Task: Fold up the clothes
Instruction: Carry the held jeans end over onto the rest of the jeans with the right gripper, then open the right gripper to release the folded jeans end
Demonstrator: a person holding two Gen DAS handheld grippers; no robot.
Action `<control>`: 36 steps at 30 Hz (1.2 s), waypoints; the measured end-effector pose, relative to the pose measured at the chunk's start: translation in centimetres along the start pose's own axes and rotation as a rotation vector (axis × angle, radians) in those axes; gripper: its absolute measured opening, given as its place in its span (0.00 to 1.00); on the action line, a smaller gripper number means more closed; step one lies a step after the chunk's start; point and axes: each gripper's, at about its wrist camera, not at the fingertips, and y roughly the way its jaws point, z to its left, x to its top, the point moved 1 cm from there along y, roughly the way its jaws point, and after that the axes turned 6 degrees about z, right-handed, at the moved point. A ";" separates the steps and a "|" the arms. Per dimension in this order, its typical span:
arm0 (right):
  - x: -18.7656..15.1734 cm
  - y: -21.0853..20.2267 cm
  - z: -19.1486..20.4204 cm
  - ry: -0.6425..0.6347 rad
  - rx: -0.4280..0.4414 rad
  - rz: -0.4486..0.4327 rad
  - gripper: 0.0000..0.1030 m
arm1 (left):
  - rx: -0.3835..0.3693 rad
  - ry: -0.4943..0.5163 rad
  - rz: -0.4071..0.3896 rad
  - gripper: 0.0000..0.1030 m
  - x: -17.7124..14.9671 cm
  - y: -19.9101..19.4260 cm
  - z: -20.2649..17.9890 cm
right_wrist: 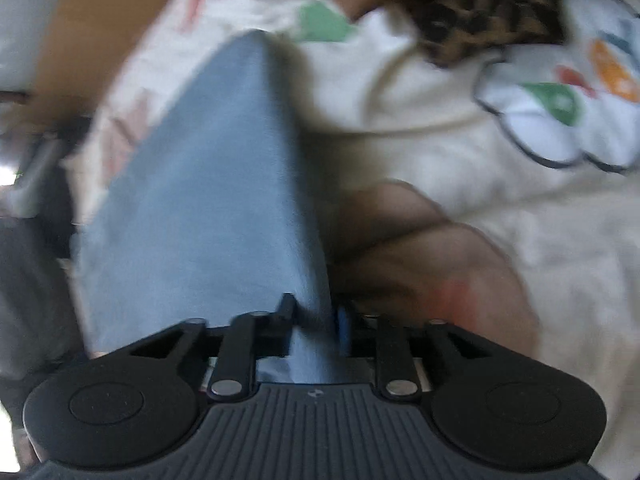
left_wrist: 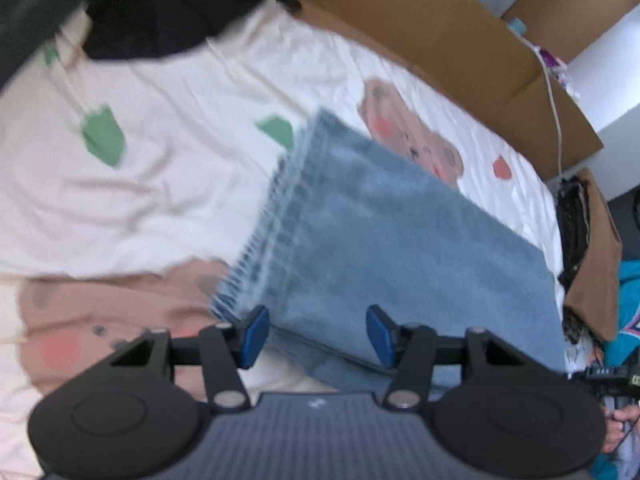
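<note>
- Jeans [right_wrist: 208, 208] were clamped between the right gripper's [right_wrist: 316, 320] jaws.
- Left gripper [left_wrist: 318, 334] hung released over folded jeans [left_wrist: 384, 240] lying on the bedsheet [left_wrist: 160, 184], beside a box [left_wrist: 440, 36].

Legible text: none in either view.
Bedsheet [left_wrist: 168, 92] prints: pictures only, no lettering.
Cardboard box [left_wrist: 420, 24]: unmarked.

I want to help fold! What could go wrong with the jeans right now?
1. Only the right tongs pinch the jeans; the left tongs are open, so the denim could sag or twist unevenly.
2. The pinch looks to be on a thin edge, which might slip out.
3. The bear-print sheet is wrinkled, so the fold could land crooked.
</note>
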 end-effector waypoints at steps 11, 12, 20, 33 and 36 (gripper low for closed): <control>-1.5 -11.1 5.1 -0.116 -0.032 -0.063 0.50 | 0.010 0.048 -0.061 0.55 4.3 -9.9 -2.5; -1.5 -12.3 5.8 -0.122 -0.017 -0.069 0.50 | 0.009 0.054 -0.066 0.55 4.8 -10.8 -2.9; 0.8 -23.3 10.0 -0.124 0.047 -0.149 0.63 | 0.032 0.161 -0.088 0.61 12.0 -19.6 -8.9; 2.6 -25.1 10.6 -0.070 0.167 -0.206 0.64 | -0.012 0.261 -0.065 0.66 16.6 -22.6 -23.4; 3.4 -22.2 9.6 -0.075 0.160 -0.161 0.64 | -0.018 0.267 -0.061 0.67 16.2 -20.0 -25.1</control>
